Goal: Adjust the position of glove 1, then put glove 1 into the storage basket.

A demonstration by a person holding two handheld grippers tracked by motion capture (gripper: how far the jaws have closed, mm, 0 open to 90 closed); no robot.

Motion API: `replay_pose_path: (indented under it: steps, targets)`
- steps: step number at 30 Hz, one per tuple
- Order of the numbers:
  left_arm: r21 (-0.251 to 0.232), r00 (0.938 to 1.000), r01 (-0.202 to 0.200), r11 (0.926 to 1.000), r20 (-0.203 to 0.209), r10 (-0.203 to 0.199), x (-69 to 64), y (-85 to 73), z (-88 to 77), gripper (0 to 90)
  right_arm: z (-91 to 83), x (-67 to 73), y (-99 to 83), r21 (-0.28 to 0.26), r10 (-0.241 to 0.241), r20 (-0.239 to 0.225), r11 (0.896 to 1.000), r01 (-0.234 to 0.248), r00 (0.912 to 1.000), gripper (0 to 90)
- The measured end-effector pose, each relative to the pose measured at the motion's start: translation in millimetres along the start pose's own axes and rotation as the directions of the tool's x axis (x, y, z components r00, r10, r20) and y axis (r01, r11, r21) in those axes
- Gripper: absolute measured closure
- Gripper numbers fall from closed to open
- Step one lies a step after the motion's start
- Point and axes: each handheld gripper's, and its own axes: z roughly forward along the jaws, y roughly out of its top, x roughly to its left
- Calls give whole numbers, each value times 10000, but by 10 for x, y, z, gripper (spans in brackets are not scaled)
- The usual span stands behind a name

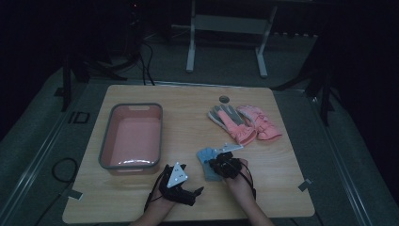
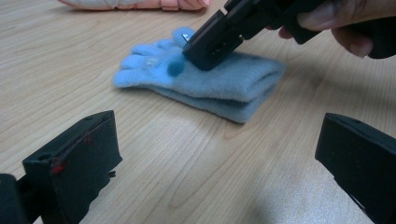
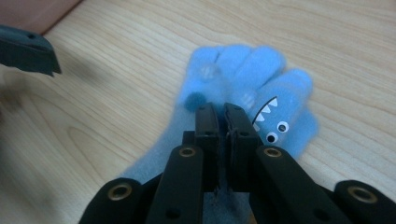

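Observation:
A fuzzy light-blue glove (image 1: 206, 165) (image 2: 233, 86) with a shark face on one finger (image 3: 280, 112) lies flat on the wooden table near its front edge. My right gripper (image 1: 215, 162) (image 3: 223, 112) points down onto the glove's middle. Its jaws stand together with their tips in the fabric (image 2: 201, 56), shut on the glove. My left gripper (image 1: 190, 180) (image 2: 219, 158) rests low on the table just left of the glove and faces it. Its jaws stand wide apart with nothing between them. One left jaw (image 3: 28, 49) shows at the upper left of the right gripper view.
A pink basin with a grey rim (image 1: 106, 141) stands at the table's left. A pair of pink and grey gloves (image 1: 244, 123) (image 2: 140, 3) lies at the back right. A small round grommet (image 1: 224, 99) sits near the far edge.

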Motion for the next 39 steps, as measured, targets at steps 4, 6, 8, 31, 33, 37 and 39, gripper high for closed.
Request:
replay_pose_path:
  steps: [4, 6, 8, 31, 33, 37, 39]
  targets:
    - [12, 10000, 28, 10000, 9, -28, 2, 1, 2, 0, 47, -30, -37, 76, 52, -76, 10000, -51, 10000, 835]
    - [31, 10000, 74, 10000, 51, -75, 8, 1, 2, 0, 44, -35, -37, 66, 78, -125, 9999, -77, 9999, 824]
    - [22, 9999, 95, 10000, 49, -95, 10, 1, 2, 0, 22, -29, -26, 41, 46, -145, 10000, -46, 9999, 776]
    - [1145, 9932, -591, 9917, 1062, 469, -47, 145, 102, 0, -433, -512, -38, -1034, -842, -1613, 9923, 680, 9833, 143]
    - [1326, 9878, -1199, 9839, 1152, 1049, -89, 188, 133, 0, -434, -568, 11, -770, -656, -1927, 9957, 516, 9791, 140]
    - [1272, 9672, -2160, 9681, 1637, 1943, -125, 278, 211, 0, -423, -601, 69, -782, -582, -2380, 9961, 406, 9695, 120]
    - [1105, 9560, -2559, 9604, 1761, 2344, -129, 327, 238, 47, -400, -621, 107, -792, -473, -2643, 9965, 272, 9633, 125]
